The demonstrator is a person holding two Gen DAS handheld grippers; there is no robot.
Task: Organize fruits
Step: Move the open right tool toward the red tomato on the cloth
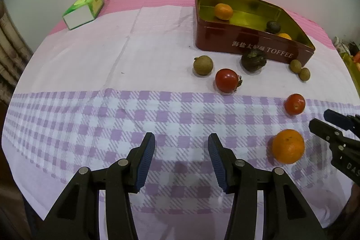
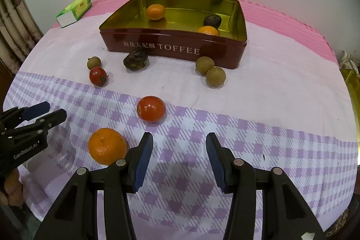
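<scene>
A red toffee tin (image 2: 171, 50) with a gold inside holds two oranges (image 2: 155, 12) and a dark fruit (image 2: 212, 20). On the checked cloth in front lie a loose orange (image 2: 107, 146), two tomatoes (image 2: 151, 109) (image 2: 97, 75), a wrinkled dark fruit (image 2: 135, 60) and three longans (image 2: 204, 65). My right gripper (image 2: 179, 135) is open and empty, just right of the loose orange. My left gripper (image 1: 181, 136) is also open over bare cloth, with the orange (image 1: 288, 146) off to its right and the nearer tomato (image 1: 294, 104) beyond that. Each gripper shows at the edge of the other's view.
A green tissue box (image 1: 83, 9) lies at the back left on the pink mat. Curtains hang at the left edge. Part of a gold container (image 2: 353, 87) shows at the far right. A wall stands behind the table.
</scene>
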